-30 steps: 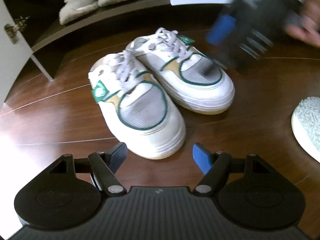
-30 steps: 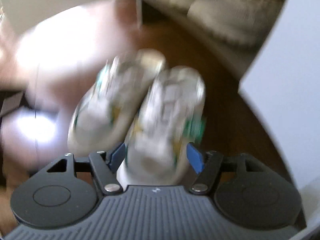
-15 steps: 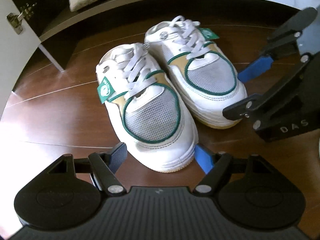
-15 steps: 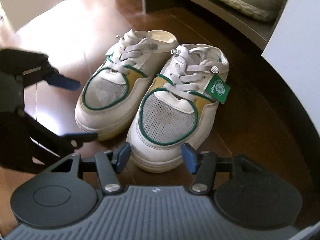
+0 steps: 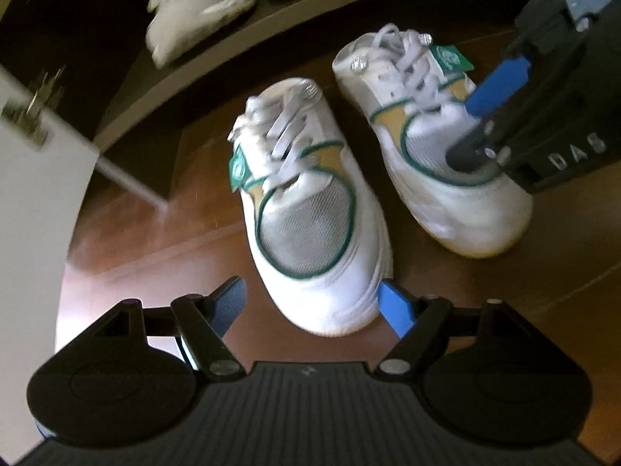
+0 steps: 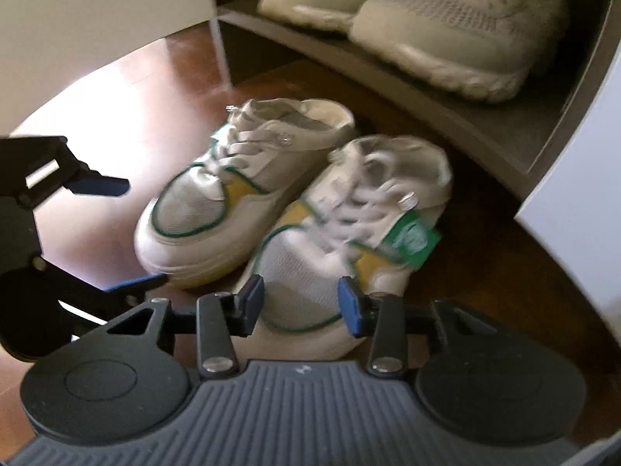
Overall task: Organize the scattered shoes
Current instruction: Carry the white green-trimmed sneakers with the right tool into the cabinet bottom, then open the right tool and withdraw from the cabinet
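Two white shoes on the brown floor [image 5: 163, 233] by a shoe shelf [image 6: 446, 108], left gripper [image 5: 312, 303] wide open around the left shoe [image 5: 310, 225] toe, right gripper [image 6: 300, 303] closing over the right shoe [image 6: 310, 272] toe, not pinching yet

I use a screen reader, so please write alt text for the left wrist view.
The open left gripper hovers over the toe of a white shoe on a wooden floor. Beside it, the right gripper, jaws closing, is at the toe of its twin. Beige sneakers sit on a dark shelf behind.
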`<state>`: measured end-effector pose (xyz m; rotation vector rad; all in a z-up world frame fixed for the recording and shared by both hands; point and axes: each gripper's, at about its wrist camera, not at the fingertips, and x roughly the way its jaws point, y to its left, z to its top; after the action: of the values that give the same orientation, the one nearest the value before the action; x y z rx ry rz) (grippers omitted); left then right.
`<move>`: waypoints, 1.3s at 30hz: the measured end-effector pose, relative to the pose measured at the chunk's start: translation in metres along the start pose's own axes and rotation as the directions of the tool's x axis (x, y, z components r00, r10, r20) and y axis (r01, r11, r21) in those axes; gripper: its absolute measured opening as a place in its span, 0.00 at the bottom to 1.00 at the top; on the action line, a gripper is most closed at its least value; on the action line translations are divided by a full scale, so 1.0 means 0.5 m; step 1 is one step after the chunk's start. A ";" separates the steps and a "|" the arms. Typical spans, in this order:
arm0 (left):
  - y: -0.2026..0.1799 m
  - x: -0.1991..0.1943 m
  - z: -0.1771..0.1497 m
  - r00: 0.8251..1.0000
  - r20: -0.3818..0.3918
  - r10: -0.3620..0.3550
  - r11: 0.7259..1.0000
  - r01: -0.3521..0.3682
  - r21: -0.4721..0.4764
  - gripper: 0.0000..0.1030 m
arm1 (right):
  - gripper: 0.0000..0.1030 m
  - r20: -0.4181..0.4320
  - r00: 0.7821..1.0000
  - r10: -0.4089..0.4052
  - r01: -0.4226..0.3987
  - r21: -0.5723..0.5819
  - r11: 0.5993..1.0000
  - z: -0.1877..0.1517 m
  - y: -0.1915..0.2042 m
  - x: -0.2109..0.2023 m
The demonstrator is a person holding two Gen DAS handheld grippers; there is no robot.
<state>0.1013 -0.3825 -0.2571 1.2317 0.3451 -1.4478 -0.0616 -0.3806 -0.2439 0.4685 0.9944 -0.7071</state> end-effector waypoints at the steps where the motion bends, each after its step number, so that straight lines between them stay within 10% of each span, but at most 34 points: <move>1: 0.002 0.010 0.012 1.000 0.008 0.003 1.000 -0.003 0.015 0.77 | 0.29 0.000 1.000 -0.003 0.003 -0.007 1.000 -0.003 0.003 0.001; 10: 0.014 -0.052 -0.023 0.994 0.100 -0.032 0.998 0.038 -0.059 0.75 | 0.39 0.052 0.998 0.042 -0.033 -0.161 0.986 -0.085 0.011 -0.067; 18: 0.004 0.001 -0.072 0.998 -0.020 -0.066 0.985 0.062 -0.159 0.73 | 0.38 0.017 1.000 0.015 -0.009 -0.316 0.949 -0.098 0.065 -0.053; 21: 0.008 0.027 -0.058 0.997 -0.028 -0.078 0.983 0.072 -0.167 0.54 | 0.25 0.059 0.998 -0.032 0.051 -0.349 0.936 -0.098 0.079 -0.038; 39: 0.044 0.108 0.029 0.995 0.035 -0.092 0.989 0.096 -0.111 0.56 | 0.28 0.073 0.987 -0.142 0.155 -0.230 0.961 0.001 -0.008 0.018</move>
<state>0.1236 -0.4301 -0.2859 1.1148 0.4640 -1.5046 -0.0608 -0.3867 -0.2517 0.1670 1.0535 -0.7212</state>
